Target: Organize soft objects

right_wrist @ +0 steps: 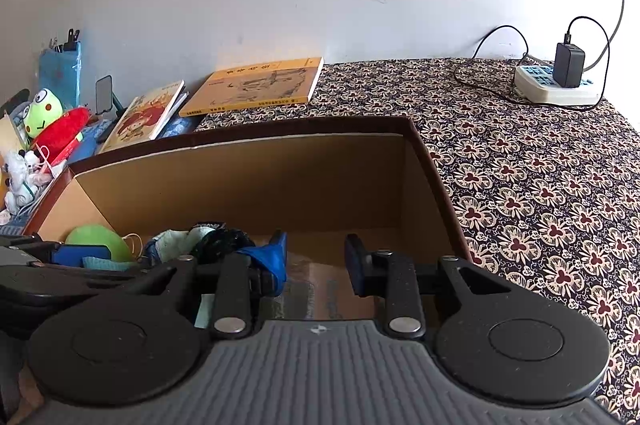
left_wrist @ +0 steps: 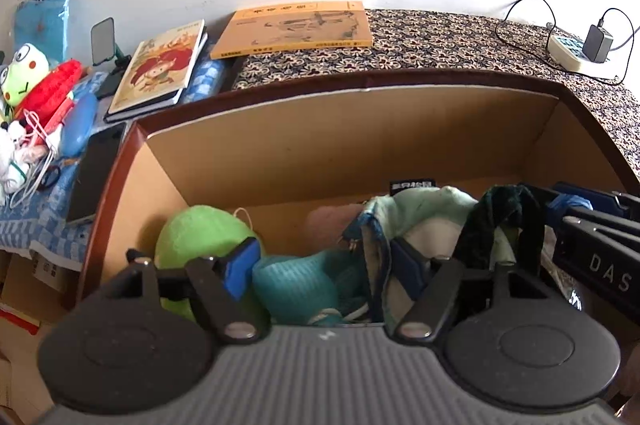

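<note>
An open cardboard box [left_wrist: 360,81] with a dark brown rim holds soft things: a green plush [left_wrist: 200,237], a teal mesh piece [left_wrist: 296,285], a pale green plush with denim trim [left_wrist: 424,209] and a dark green cloth [left_wrist: 504,213]. My left gripper [left_wrist: 324,265] hangs over them, open, with the teal piece lying between its blue pads. My right gripper [right_wrist: 316,249] stands open over the box [right_wrist: 280,129] floor with nothing between its fingers; the dark cloth [right_wrist: 224,241] lies just left of it. A frog plush [right_wrist: 42,113], a red plush [right_wrist: 60,133] and small white toys [right_wrist: 16,177] sit outside, far left.
Two books [right_wrist: 256,85] [right_wrist: 144,117] lie behind the box, with a phone [left_wrist: 96,173] flat at its left side. A power strip with a charger and cable [right_wrist: 560,85] sits at the back right on the patterned cloth [right_wrist: 540,185]. A wall stands behind.
</note>
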The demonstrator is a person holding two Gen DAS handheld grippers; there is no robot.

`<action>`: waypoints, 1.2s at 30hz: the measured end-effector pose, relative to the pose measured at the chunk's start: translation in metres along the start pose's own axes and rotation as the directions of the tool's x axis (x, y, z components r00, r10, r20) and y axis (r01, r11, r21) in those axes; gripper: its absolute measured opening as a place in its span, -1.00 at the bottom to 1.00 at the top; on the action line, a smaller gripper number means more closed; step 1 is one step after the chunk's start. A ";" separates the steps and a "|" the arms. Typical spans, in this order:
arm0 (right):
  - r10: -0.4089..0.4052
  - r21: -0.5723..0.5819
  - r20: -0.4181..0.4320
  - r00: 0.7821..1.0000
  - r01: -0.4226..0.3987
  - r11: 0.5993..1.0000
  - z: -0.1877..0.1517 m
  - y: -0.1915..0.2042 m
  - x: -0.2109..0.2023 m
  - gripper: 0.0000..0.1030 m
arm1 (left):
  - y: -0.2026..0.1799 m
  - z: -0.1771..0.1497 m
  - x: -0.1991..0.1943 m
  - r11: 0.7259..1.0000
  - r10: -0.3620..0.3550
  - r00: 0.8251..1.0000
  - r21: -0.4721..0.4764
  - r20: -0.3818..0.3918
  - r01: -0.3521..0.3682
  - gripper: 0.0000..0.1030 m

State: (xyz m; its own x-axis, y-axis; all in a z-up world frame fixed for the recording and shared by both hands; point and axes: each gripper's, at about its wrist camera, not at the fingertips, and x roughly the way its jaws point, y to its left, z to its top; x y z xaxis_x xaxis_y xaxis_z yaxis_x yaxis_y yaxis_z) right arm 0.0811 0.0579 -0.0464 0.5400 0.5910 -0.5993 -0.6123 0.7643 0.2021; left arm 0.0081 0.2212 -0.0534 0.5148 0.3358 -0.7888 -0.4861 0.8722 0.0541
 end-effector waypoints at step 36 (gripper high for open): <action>0.024 0.007 -0.020 0.999 -0.024 1.000 0.000 0.001 0.003 -0.71 | -0.002 0.001 0.003 1.000 -0.005 1.000 0.025 -0.011 0.006 0.48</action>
State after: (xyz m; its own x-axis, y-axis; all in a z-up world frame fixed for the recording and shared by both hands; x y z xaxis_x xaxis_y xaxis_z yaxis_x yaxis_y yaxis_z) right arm 0.0819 0.0608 -0.0481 0.5130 0.6040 -0.6099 -0.6214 0.7515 0.2216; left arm 0.0116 0.2208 -0.0548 0.5093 0.3271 -0.7960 -0.4652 0.8828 0.0651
